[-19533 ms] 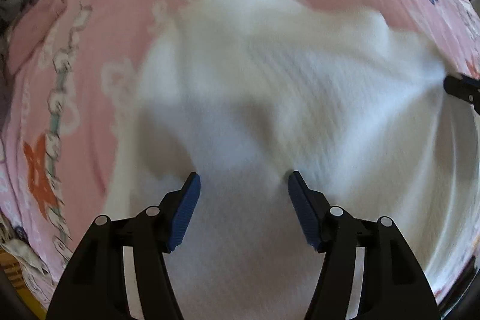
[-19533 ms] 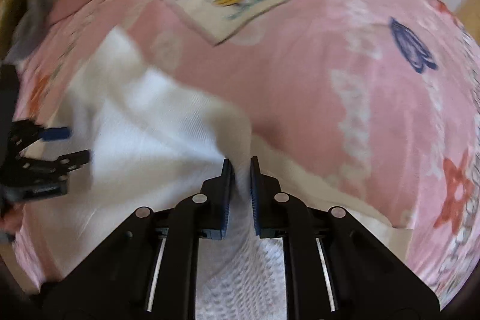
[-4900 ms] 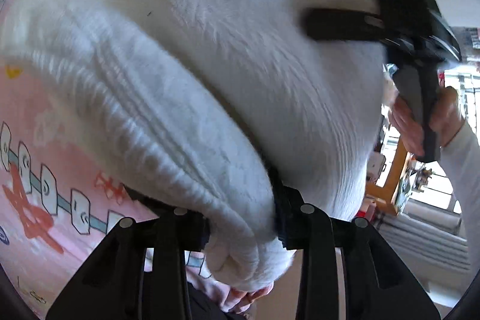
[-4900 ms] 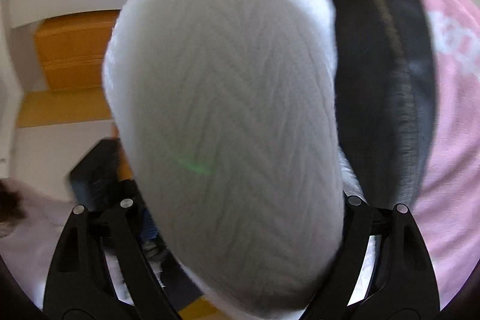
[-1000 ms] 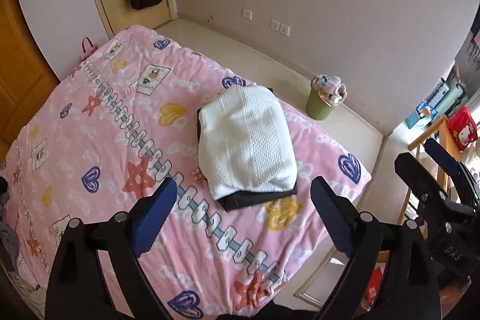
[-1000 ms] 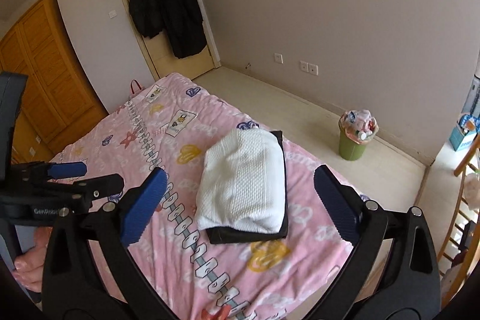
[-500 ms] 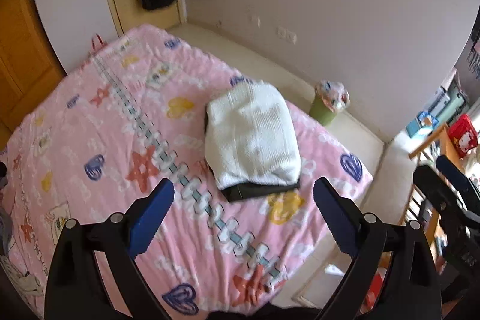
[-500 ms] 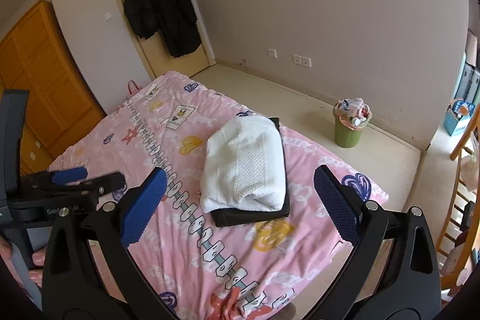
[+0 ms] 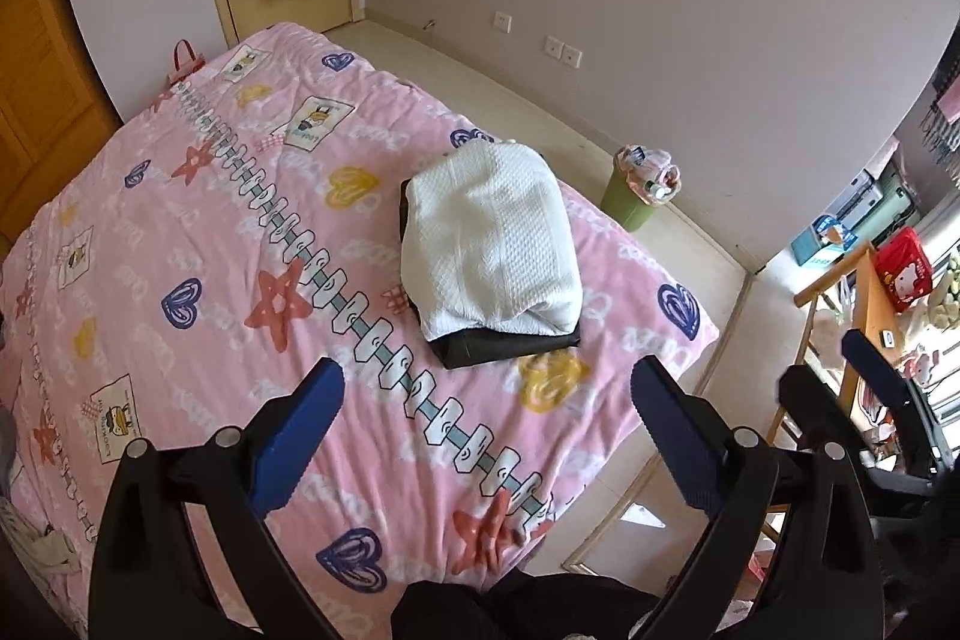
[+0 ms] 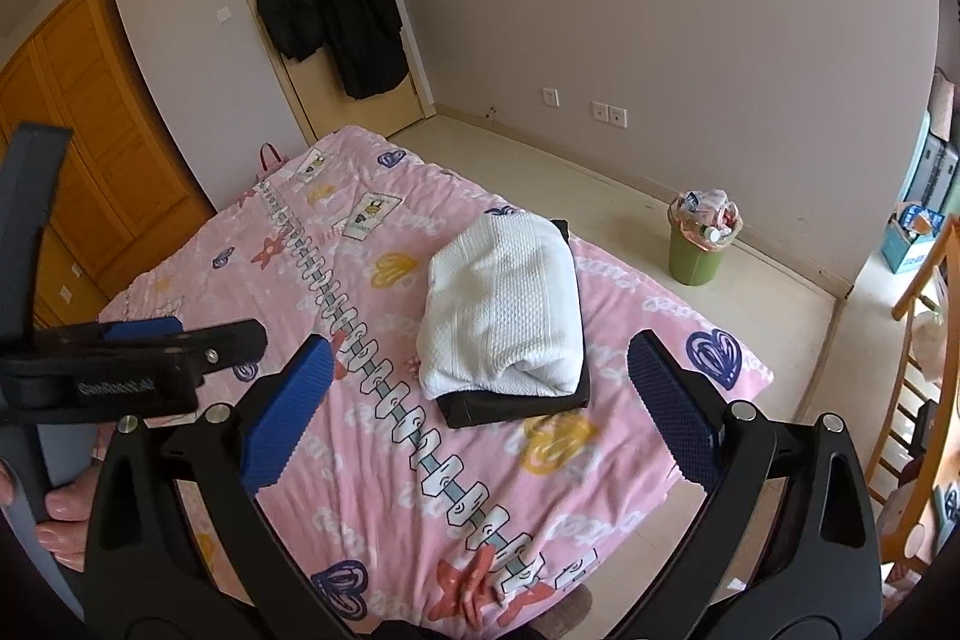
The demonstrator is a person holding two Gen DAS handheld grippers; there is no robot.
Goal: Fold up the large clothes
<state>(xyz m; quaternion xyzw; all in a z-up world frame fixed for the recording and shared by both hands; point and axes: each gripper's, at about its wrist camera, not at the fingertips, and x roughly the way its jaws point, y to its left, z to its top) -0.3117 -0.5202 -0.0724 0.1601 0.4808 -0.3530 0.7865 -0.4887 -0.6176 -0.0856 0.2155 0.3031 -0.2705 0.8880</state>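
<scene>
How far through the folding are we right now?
Done: the white garment lies folded on a folded dark garment on the bed. In hand: nothing; left gripper and right gripper are open, raised above the bed. Left: maybe the bundle of cloth at the bed's far-left edge.

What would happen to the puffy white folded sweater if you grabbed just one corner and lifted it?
The white knit sweater would probably flop open, since its rounded folds look soft, not stiff. It likely feels light for its bulk, being puffy. It may slide off the dark folded garment beneath rather than lift it, as it only rests on top.
</scene>
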